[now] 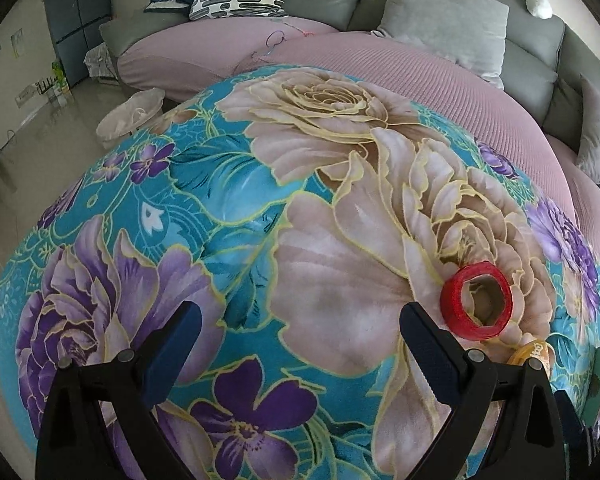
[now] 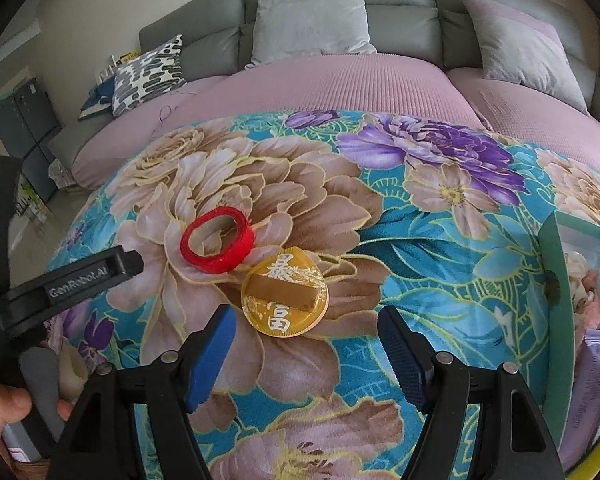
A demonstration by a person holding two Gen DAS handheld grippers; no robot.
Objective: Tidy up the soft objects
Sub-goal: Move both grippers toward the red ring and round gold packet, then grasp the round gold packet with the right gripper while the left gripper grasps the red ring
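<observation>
A red ribbon roll (image 2: 217,239) lies on a flowered turquoise blanket (image 2: 420,240). A round gold disc with Chinese characters (image 2: 285,294) lies just right of it, touching it. My right gripper (image 2: 306,344) is open and empty, just in front of the gold disc. My left gripper (image 1: 298,344) is open and empty over the blanket, with the red roll (image 1: 476,300) just beyond its right finger. The left gripper also shows in the right wrist view (image 2: 80,278), left of the red roll. The gold disc's edge (image 1: 530,354) peeks out behind the left gripper's right finger.
A green-edged packet (image 2: 572,308) lies on the blanket at the right. Behind the blanket is a pink-covered grey sofa (image 2: 340,84) with grey cushions (image 2: 312,20) and a patterned cushion (image 2: 150,74). A white bin (image 1: 130,116) stands on the floor at left.
</observation>
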